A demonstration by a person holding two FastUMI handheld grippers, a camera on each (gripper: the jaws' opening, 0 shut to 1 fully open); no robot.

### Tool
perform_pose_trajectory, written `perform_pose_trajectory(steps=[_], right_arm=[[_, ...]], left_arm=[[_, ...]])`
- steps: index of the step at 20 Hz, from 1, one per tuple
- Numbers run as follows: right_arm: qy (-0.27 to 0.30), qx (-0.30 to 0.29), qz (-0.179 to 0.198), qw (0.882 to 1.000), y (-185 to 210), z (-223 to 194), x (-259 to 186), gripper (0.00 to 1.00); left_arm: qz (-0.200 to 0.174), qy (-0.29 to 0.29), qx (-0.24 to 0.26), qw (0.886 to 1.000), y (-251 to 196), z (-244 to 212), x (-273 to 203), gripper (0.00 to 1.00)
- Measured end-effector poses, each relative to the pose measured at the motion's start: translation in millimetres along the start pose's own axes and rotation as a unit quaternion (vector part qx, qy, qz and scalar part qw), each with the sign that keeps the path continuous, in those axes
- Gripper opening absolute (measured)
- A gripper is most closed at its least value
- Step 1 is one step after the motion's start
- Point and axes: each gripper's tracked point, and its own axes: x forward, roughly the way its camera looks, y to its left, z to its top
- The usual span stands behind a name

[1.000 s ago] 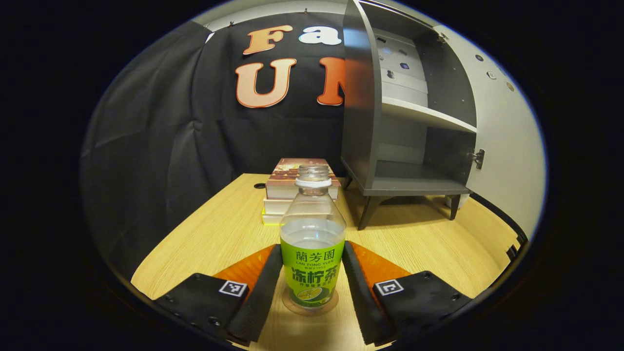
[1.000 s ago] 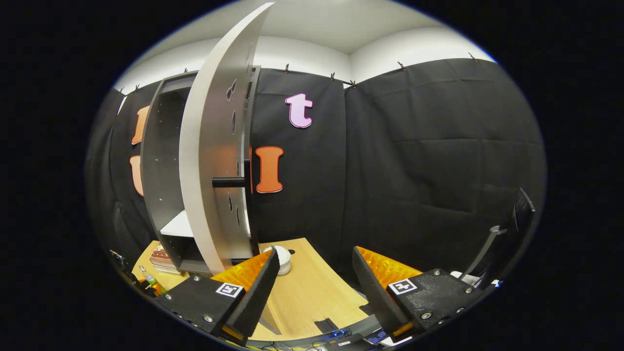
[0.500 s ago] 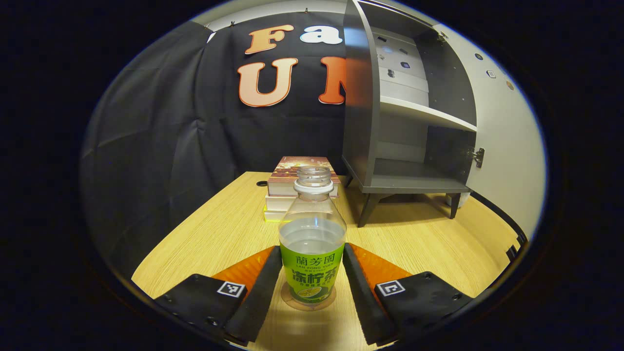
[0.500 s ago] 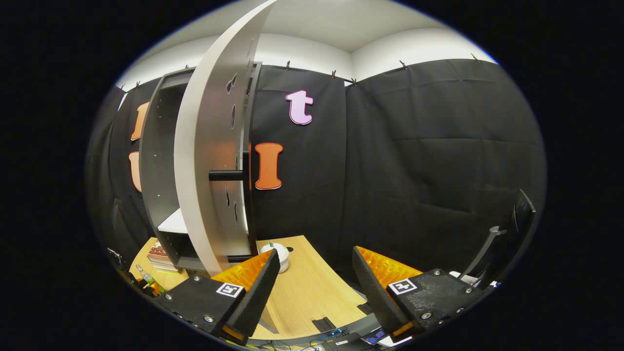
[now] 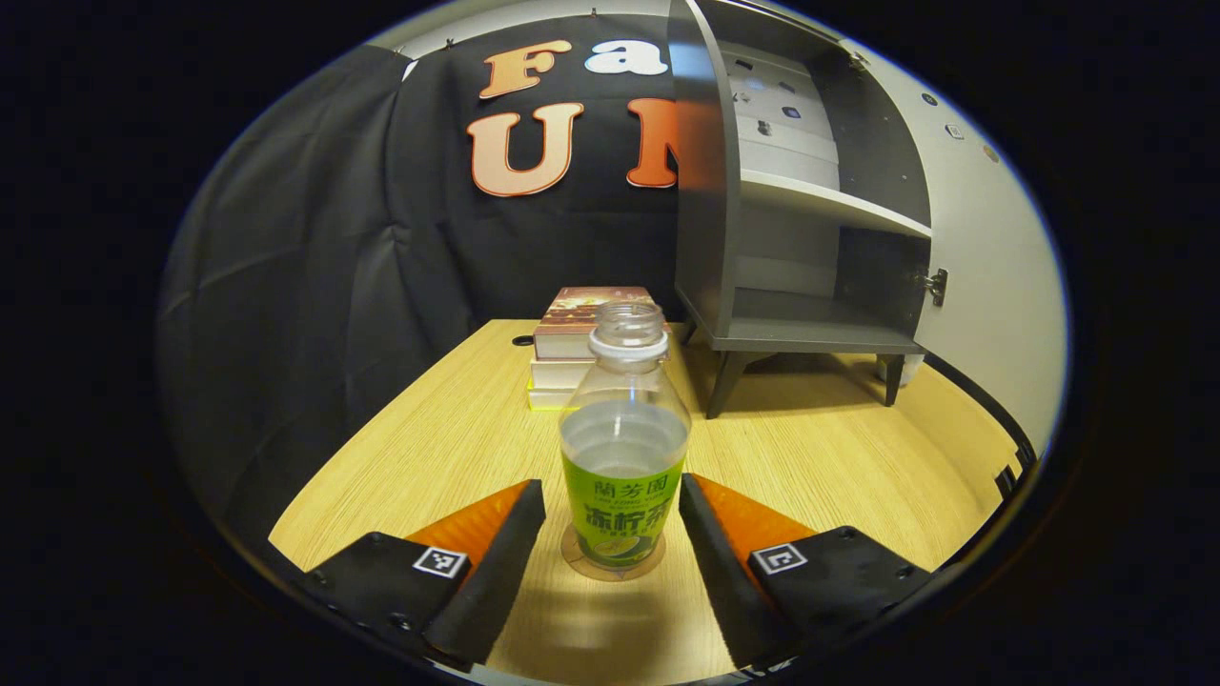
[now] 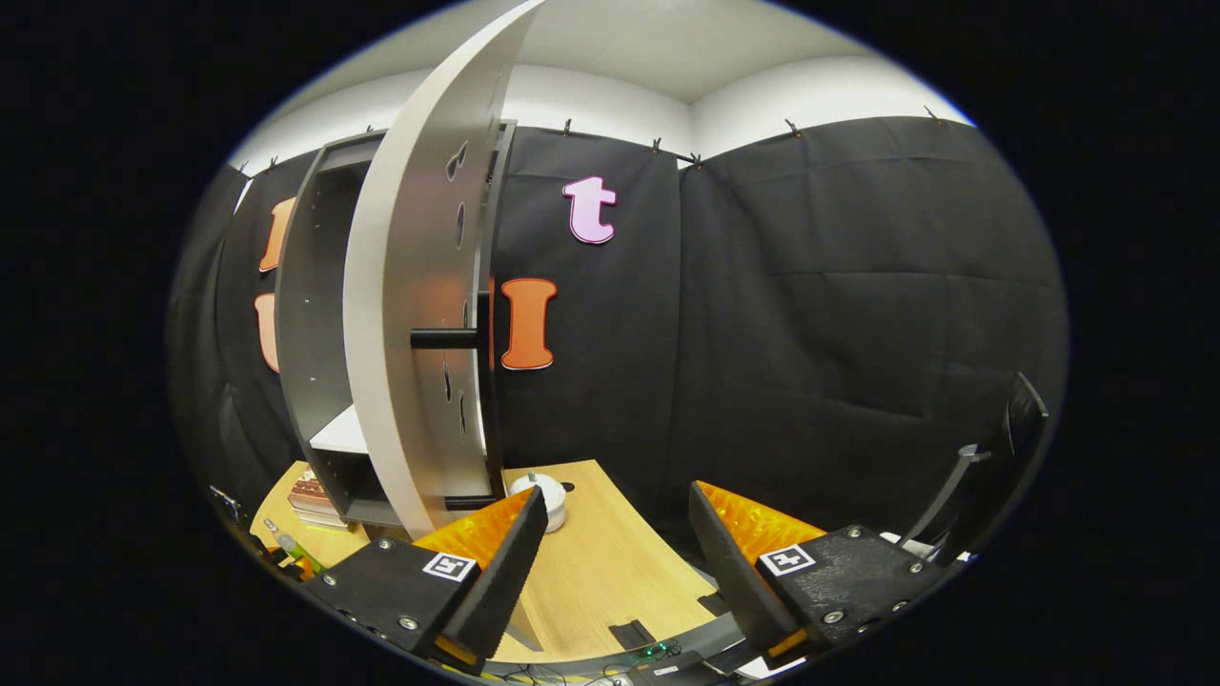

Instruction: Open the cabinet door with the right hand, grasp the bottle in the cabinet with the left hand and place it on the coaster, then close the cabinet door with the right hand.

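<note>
My left gripper (image 5: 610, 548) is spread open around the bottle (image 5: 624, 467), one finger on each side of it, with a gap showing between each pad and the green label, so neither finger presses on it. My right gripper (image 6: 615, 562) is open too, wide apart with nothing between its fingers, hanging above the right end of the table beside the cabinet door (image 6: 415, 314).

In the left gripper view the bottle stands upright on the round coaster (image 5: 577, 564), whose rim shows around the bottle's base. The bottle has no cap, is clear above the label, and holds clear liquid up to just above the label's top edge. Coaster and bottle sit on the light wooden table (image 5: 429, 457), near its front edge.

Behind the bottle lies a stack of books (image 5: 572, 333), well apart from it. To the right of the books stands the grey cabinet (image 5: 801, 238) on short legs, its inside open to me: a pale shelf across the middle and a bare lower compartment.

In the right gripper view the door swings out edge-on toward me, with its dark handle (image 6: 443, 337) sticking out to the right. A small white round object (image 6: 550, 495) sits on the table just past the door's lower corner, behind my left finger tip
</note>
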Motion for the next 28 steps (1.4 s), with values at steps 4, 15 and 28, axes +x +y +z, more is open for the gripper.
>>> perform_pose_trajectory(steps=[4, 15, 28], right_arm=[[-0.005, -0.012, -0.003, 1.000, 1, 1, 0, 0.93], [-0.010, -0.017, 0.025, 0.999, 16, 3, 1, 0.88], [-0.016, 0.023, 0.089, 0.996, 117, -2, -32, 0.87]], left_arm=[[0.001, 0.003, -0.020, 1.000, 5, 8, -26, 0.96], [0.041, -0.097, -0.020, 0.994, 80, 149, -134, 0.96], [0.063, -0.200, 0.019, 0.978, 159, 311, -206, 0.96]])
